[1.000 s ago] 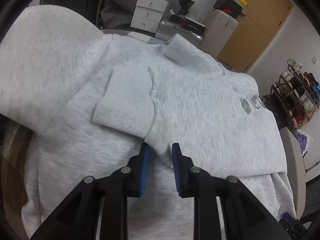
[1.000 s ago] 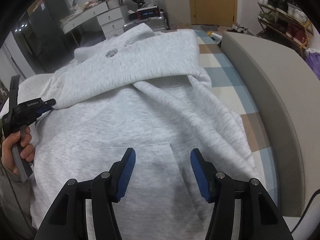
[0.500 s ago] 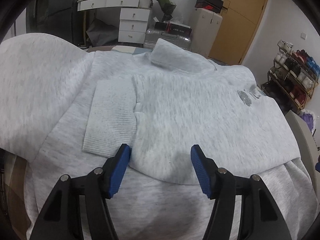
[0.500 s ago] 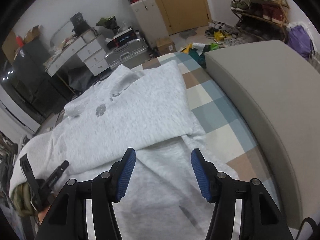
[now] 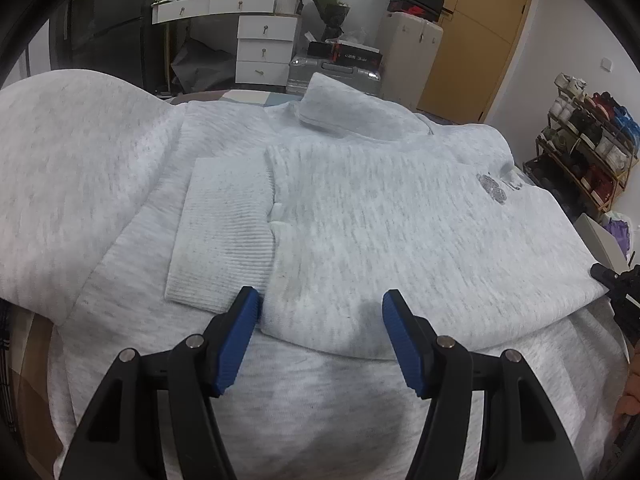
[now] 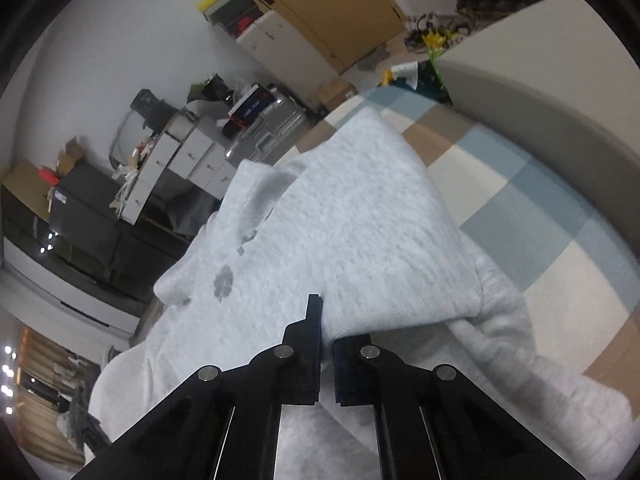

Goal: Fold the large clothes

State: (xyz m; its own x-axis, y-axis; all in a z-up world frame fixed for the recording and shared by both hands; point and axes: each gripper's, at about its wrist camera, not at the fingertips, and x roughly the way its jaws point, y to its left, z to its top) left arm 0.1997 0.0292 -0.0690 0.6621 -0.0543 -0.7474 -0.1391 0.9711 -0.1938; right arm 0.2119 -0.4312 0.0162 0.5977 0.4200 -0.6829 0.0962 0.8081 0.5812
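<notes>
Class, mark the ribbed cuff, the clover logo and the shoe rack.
ribbed cuff (image 5: 224, 236), left wrist view, centre of ribbing.
clover logo (image 6: 223, 282), right wrist view, middle of print.
shoe rack (image 5: 588, 148), left wrist view, middle shelves.

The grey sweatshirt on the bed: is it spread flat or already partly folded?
Partly folded. The grey sweatshirt has its upper part doubled over the lower part, and a ribbed cuff lies across the front.

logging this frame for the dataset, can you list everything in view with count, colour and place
sweatshirt: one, light grey, spread over the bed, upper part folded down
ribbed cuff: one, grey, lying on the sweatshirt's left side
bedcover: one, blue, beige and brown check, beside the sweatshirt
drawer unit: one, white, back wall
door: one, tan, back right
shoe rack: one, far right
left gripper: open, above the folded edge
right gripper: shut on the sweatshirt's folded edge
</notes>
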